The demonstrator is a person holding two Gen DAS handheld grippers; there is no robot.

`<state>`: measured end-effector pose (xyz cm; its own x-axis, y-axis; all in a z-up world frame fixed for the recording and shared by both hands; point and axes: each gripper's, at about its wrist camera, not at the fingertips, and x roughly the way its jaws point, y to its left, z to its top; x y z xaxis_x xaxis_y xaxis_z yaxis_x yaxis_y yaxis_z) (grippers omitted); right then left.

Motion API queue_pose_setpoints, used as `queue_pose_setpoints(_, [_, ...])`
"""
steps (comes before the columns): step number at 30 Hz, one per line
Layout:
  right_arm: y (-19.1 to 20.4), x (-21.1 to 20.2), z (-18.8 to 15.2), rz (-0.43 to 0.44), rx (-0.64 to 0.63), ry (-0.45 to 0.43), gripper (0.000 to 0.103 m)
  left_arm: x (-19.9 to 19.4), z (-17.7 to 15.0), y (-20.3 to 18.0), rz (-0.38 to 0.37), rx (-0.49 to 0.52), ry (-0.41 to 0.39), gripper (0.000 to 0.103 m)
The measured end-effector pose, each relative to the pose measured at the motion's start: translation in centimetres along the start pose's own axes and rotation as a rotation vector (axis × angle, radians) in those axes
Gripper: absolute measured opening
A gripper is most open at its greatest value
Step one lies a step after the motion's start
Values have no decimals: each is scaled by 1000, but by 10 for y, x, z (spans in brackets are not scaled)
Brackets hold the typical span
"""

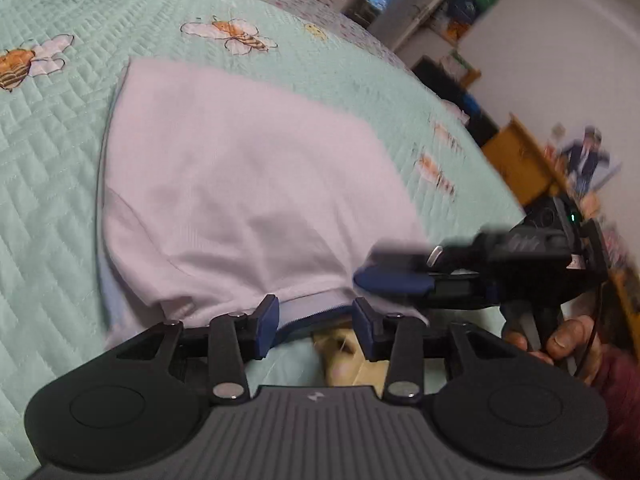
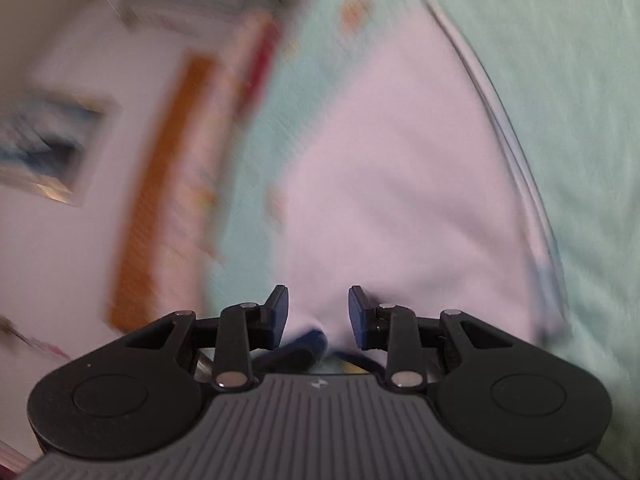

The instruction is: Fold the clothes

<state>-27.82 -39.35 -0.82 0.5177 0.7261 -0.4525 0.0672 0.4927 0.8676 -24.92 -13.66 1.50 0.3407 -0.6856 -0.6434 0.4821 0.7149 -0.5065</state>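
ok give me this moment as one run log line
shirt: pale pink, on bed | left gripper: open at near hem | right gripper: open at hem

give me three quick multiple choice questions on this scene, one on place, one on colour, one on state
1. Where does the pale garment lie?
A on the quilted bedspread
B on a chair
C on the floor

2. What colour is the bedspread?
A red
B mint green
C black

3. How do the left gripper's jaws stand?
A apart, the garment's edge between them
B shut tight on a sock
C out of view

Key: A, green quilt shows all round the garment; B, mint with bee pictures; A, a gap separates the blue pads.
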Motion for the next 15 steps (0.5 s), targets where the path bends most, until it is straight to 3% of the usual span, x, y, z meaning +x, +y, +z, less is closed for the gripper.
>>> queue_pose_setpoints(1, [-1, -3, -5, -9, -18, -7, 9, -2, -3, 0, 2, 10, -5, 42])
queue_pose_setpoints(3, [-2, -16, -9, -3, -26, -50, 12, -3, -1, 0, 14, 15, -16, 42])
queue_pose_setpoints(5, [2, -20, -11, 26, -41, -78, 22, -6, 0, -4, 45, 41, -42, 42])
queue_pose_setpoints(8, [8, -22, -15, 76, -72, -104, 26, -3, -5, -6, 42, 81, -31, 47])
queue_pose_setpoints(9, [6, -17, -17, 53, -74, -86, 28, -2, -7, -4, 45, 75, -7, 46])
queue_pose_setpoints(11, [-1, -14, -17, -1, -49, -54, 1, -7, -4, 0, 9, 54, 3, 46])
queue_pose_setpoints(13, [-5, -17, -13, -21, -22, -51, 8, -15, 4, 3, -46, 29, 11, 46])
queue_pose_setpoints(15, [-3, -30, -4, 20, -4, -94, 27, -23, 20, 7, -82, 5, -28, 46])
